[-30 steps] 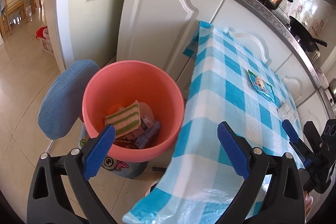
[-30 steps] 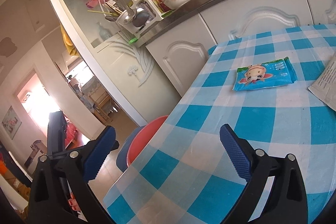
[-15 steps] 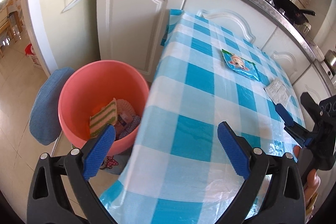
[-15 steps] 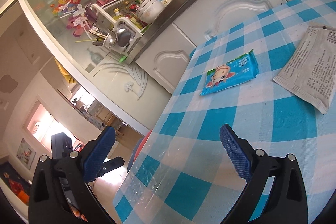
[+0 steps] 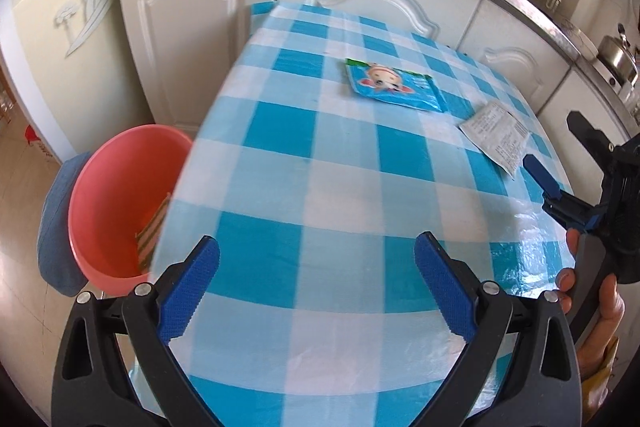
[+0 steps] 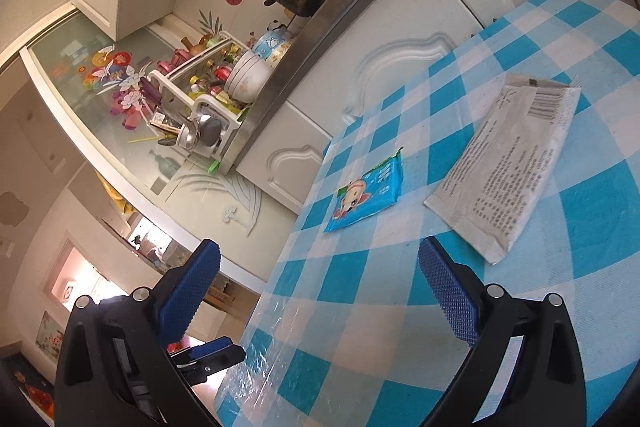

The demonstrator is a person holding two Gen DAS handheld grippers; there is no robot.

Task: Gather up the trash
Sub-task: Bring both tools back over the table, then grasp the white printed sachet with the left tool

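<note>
While both of my grippers hang over it, the worktop [image 5: 320, 167] under its blue-and-white checked cloth fills most of what I see, pushed up against white cabinet doors [image 5: 188, 39]. Off its left edge, down on the floor, stands the pink bin [image 5: 116, 195], partly hidden by the cloth's edge, with a striped green-and-cream piece [image 5: 150, 235] showing inside it. My left gripper [image 5: 316, 283] hovers above the near part of the cloth with its fingers spread wide and nothing between them. My right gripper [image 6: 318, 291] is over the right side of the worktop, fingers likewise wide and empty; in the left view I see my right hand [image 5: 600, 311] wrapped around its handle. Ahead of the right fingers lies the white printed sachet [image 6: 508, 167], flat on the cloth, just beyond the right fingertip. Farther in, near the sachet but apart from it, lies the blue cartoon wrapper [image 6: 366, 197], also flat.
</note>
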